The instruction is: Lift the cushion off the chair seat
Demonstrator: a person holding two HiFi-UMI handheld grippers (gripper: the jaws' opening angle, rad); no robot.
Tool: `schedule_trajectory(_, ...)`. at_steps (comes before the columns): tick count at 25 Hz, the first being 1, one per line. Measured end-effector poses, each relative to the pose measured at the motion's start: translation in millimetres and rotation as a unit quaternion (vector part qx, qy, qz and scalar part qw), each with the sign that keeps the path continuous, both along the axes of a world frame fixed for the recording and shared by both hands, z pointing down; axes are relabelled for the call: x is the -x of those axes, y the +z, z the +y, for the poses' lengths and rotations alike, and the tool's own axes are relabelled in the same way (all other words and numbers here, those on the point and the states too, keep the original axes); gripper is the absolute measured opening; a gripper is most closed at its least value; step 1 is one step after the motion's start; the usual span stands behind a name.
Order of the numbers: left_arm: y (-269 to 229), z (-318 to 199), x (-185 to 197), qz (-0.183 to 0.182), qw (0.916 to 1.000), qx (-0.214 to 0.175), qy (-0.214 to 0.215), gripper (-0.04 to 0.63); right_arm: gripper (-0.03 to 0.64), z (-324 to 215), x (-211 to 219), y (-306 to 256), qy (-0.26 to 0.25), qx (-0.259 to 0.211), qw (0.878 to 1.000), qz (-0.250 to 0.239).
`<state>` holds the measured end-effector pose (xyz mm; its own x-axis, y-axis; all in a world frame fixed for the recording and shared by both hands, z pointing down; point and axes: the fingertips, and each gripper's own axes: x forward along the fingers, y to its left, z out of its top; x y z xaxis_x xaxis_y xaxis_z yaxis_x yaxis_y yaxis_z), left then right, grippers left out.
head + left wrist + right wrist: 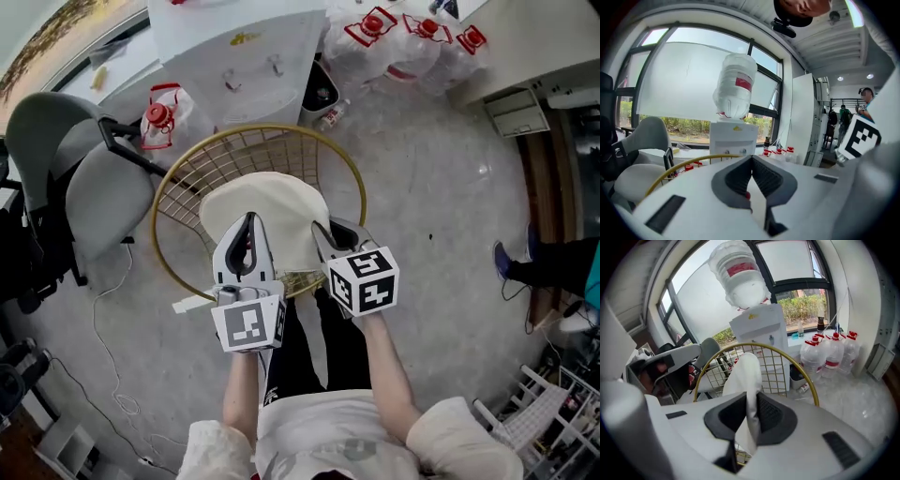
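The cushion (267,211), held up just over the round golden wire chair (202,169), is at the middle of the head view. Your right gripper (325,232) is clamped on its thin edge at 5 o'clock. Your left gripper (249,225), jaws nearly touching, seems to nip the edge at 7 o'clock. These small bites may slip, because the cream fabric looks smooth and the soft pad is floppy.

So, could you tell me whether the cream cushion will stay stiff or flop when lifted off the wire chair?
Probably floppy: the cushion squashes to a thin fold between the right gripper's pads. Likely light, as edge pinches alone seem to carry it. Its middle may sag towards the chair's gold rim.
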<state>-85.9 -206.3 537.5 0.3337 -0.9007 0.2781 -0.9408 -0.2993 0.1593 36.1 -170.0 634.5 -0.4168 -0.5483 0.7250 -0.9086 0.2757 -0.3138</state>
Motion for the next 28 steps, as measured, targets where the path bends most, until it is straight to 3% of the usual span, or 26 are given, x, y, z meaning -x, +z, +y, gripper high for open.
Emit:
schedule_trajectory(3, -25, -9, 8, 0.014, 0.9995, -0.022, -0.019, 0.014, 0.061, -7, 9, -25, -0.021, -0.027, 0.999, 0.011)
schedule_trajectory(11, -100, -12, 23, 0.008, 0.9968, -0.065, -0.045, 0.014, 0.061, -18, 12, -108, -0.043, -0.087, 0.995, 0.025)
schedule_trajectory(21, -210, -17, 50, 0.03, 0.9868, -0.122, -0.102, 0.014, 0.061, -46, 26, -203, -0.071, -0.18, 0.979, 0.058)
schedule_trajectory(23, -233, -14, 59, 0.026, 0.9841, -0.137, -0.11, 0.014, 0.06, -49, 31, -223, -0.071, -0.197, 0.977, 0.049)
schedule_trajectory(28, -285, -7, 71, 0.016, 0.9759, -0.173, -0.132, 0.014, 0.06, -62, 43, -282, -0.05, -0.24, 0.969, -0.032)
